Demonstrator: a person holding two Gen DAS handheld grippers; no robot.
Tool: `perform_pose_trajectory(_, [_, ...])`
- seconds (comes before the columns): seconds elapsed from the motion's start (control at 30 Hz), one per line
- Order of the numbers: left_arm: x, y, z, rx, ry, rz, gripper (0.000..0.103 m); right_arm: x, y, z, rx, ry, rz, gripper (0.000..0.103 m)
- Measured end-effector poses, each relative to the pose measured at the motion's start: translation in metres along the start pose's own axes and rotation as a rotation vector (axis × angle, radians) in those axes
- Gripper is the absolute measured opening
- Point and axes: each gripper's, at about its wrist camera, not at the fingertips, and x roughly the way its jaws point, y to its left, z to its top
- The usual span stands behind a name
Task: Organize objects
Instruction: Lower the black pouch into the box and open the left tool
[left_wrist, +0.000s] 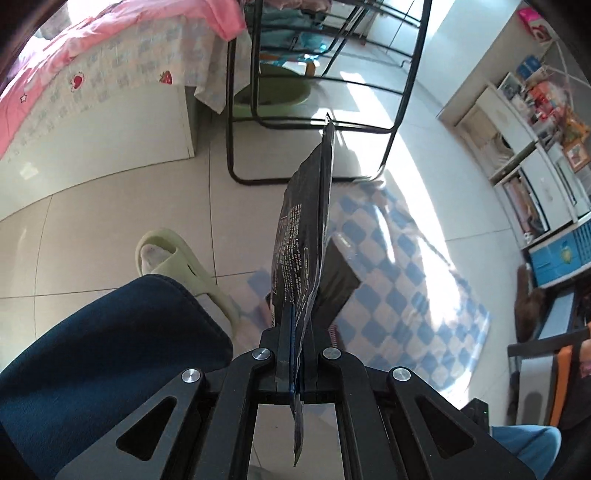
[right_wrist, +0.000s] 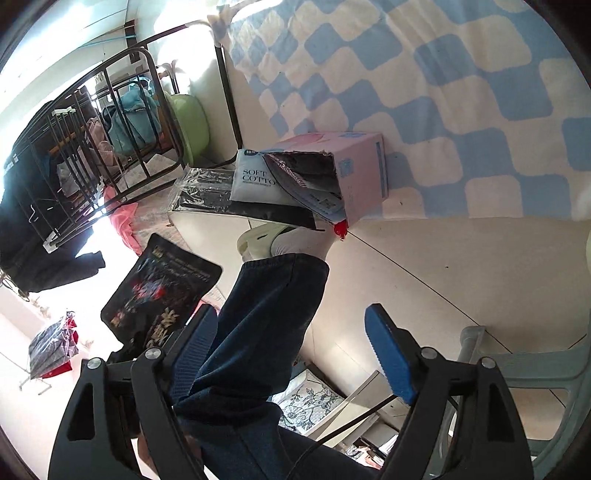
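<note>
Through the left wrist camera I see my left hand-held gripper (left_wrist: 295, 363) clenched on a black pouch (left_wrist: 304, 236), which stands edge-on between the fingers and reaches up and away from the lens, a short tail of it hanging below the grip. The pouch is held in the air above the floor. Behind it lies a blue-and-white checkered mat (left_wrist: 413, 266) on the pale tiles, with a dark flat box (left_wrist: 338, 280) resting on the mat just right of the pouch. To the left are a leg in dark blue trousers (left_wrist: 110, 347) and a pale green slipper (left_wrist: 173, 258). Farther off stand a black metal rack (left_wrist: 325, 92) and a bed with a pink cover (left_wrist: 92, 55).

Through the right wrist camera my right hand-held gripper (right_wrist: 291, 354) is released, its blue pads wide apart with nothing between them but the trouser leg (right_wrist: 258, 314) beyond. The black pouch (right_wrist: 159, 291) appears at lower left, face-on with red and gold print, held up off the floor. Farther away a pink cardboard box (right_wrist: 362, 170) lies on its side at the edge of the checkered mat (right_wrist: 424, 74), its open end showing notebooks inside. A white cotton pack (right_wrist: 255, 181) leans at the box mouth, on top of a black package in clear wrap (right_wrist: 207, 195).
</note>
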Motion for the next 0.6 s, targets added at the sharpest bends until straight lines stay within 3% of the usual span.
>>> perform_pose_trajectory(0.17, [0.063,-0.017,0.015,-0.049,0.110,-0.051,0.000,-0.005,-0.017,0.005,0.070,-0.024,-0.009,0.083])
perform_pose_trajectory(0.3, [0.103,-0.025,0.012,-0.117,0.204,-0.140,0.000,-0.014,-0.023,0.009,0.093,-0.053,-0.014,0.083])
perform_pose_trajectory(0.43, [0.141,-0.020,0.005,-0.132,0.258,-0.094,0.000,-0.019,-0.031,0.011,0.117,-0.072,-0.031,0.083])
perform_pose_trajectory(0.6, [0.190,0.003,0.006,-0.241,0.380,-0.151,0.000,-0.016,-0.036,0.012,0.129,-0.061,-0.059,0.083])
